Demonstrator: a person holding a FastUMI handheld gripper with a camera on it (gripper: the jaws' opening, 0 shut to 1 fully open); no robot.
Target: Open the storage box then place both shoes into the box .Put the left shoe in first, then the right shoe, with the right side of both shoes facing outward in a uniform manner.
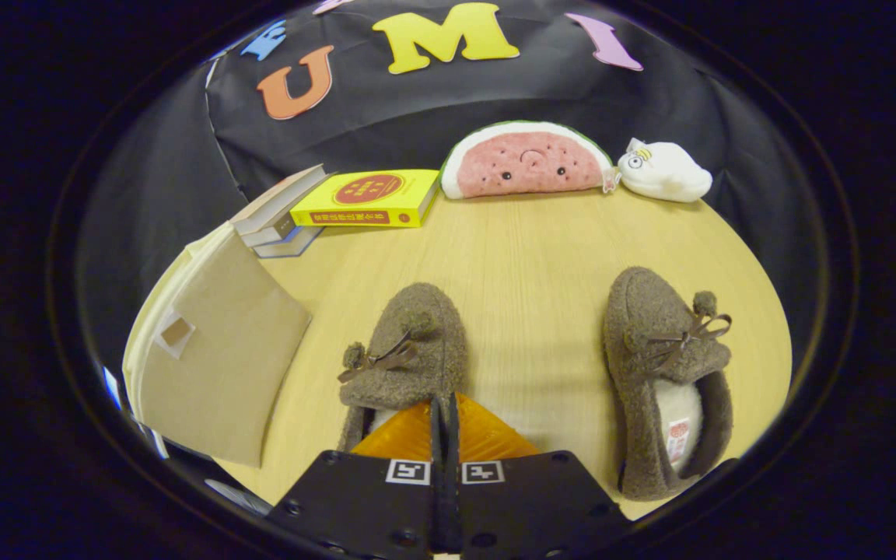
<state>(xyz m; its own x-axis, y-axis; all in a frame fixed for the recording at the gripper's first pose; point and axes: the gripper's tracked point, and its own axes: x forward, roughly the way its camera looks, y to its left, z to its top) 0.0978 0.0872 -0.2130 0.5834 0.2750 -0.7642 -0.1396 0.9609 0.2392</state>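
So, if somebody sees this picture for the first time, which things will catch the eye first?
Probably the two brown fuzzy shoes on the wooden table: the left shoe sits just ahead of the gripper, whose orange fingers are closed together, and the right shoe lies apart to the side. Beyond them, the watermelon plush and yellow book stand out brightly.

The single fisheye camera is riding on the gripper (443,424), looking forward and downward along its two orange ridged fingers, which are lying closed together at the bottom of the view. It is sitting low and close over the pale wooden tabletop (530,257), nearest the fuzzy brown left slipper (409,350). It is facing the far black cloth wall, taking in the fuzzy brown right slipper (662,373), the beige storage box (215,358) and the watermelon-slice plush toy (526,162) beyond.
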